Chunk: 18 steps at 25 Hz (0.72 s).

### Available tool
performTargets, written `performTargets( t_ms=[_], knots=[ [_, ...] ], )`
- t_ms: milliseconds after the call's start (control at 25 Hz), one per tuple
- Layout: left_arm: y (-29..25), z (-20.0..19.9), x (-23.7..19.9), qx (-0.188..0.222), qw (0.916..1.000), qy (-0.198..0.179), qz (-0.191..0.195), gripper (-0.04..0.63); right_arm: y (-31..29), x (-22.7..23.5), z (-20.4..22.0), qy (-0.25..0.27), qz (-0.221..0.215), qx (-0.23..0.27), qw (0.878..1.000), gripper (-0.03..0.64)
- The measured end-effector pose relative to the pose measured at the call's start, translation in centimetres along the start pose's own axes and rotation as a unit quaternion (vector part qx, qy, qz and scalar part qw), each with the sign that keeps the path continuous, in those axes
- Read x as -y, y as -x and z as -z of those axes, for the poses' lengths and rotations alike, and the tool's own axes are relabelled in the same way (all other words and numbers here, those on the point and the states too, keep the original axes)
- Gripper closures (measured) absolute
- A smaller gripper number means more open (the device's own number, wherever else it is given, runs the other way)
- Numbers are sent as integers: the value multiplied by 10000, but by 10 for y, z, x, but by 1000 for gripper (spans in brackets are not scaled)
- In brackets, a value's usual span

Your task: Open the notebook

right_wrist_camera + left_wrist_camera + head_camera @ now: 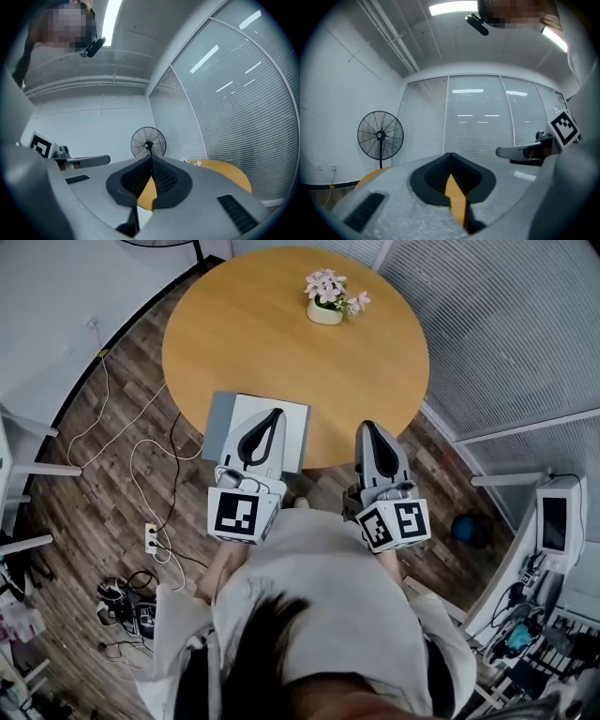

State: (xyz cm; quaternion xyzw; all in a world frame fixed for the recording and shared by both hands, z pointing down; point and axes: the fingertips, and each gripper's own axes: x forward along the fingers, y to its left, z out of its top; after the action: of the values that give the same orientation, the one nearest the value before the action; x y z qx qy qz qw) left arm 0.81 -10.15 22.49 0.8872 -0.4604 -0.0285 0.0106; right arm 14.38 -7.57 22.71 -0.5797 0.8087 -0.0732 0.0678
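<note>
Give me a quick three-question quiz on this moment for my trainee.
1. True or false: the left gripper is gripping the notebook.
2. Where on the table does the notebook lie? A) near edge B) middle C) far edge
3. Fill in: the flower pot stands near the table's ___ edge.
Key: 1 false, its jaws are shut and empty above the notebook; 2 A; 3 far.

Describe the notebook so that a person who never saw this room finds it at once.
Find the round wooden table. At its edge nearest the person lies the notebook. It is flat, rectangular, grey and white, unlike the table's only other item, a small pot of pink flowers.
</note>
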Motion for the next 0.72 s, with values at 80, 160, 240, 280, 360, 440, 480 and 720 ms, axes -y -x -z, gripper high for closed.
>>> performTargets(
  t_ms=[80,160,240,280,360,440,480,720],
  knots=[
    [2,3,2,-26,10000,55,-11,580,2,1,1,0,24,-23,10000,615],
    [3,5,4,-53,10000,54,1,580,3,2,1,42,35,-27,10000,615],
    [3,7,4,-83,10000,50,-13,580,4,3,0,104,51,-21,9999,615],
    [3,8,3,-93,9999,51,-29,580,4,4,0,120,60,-18,9999,615],
    [4,9,2,-95,9999,46,-46,580,4,4,1,120,70,-22,9999,615],
    [4,9,1,-92,9999,50,-67,580,3,5,2,120,70,-49,9999,615],
    [4,10,0,-97,9999,55,-78,580,3,5,3,125,71,-68,9999,615],
    [7,14,-1,-171,9998,60,-108,580,5,6,6,135,93,-128,9998,615]
  ],
)
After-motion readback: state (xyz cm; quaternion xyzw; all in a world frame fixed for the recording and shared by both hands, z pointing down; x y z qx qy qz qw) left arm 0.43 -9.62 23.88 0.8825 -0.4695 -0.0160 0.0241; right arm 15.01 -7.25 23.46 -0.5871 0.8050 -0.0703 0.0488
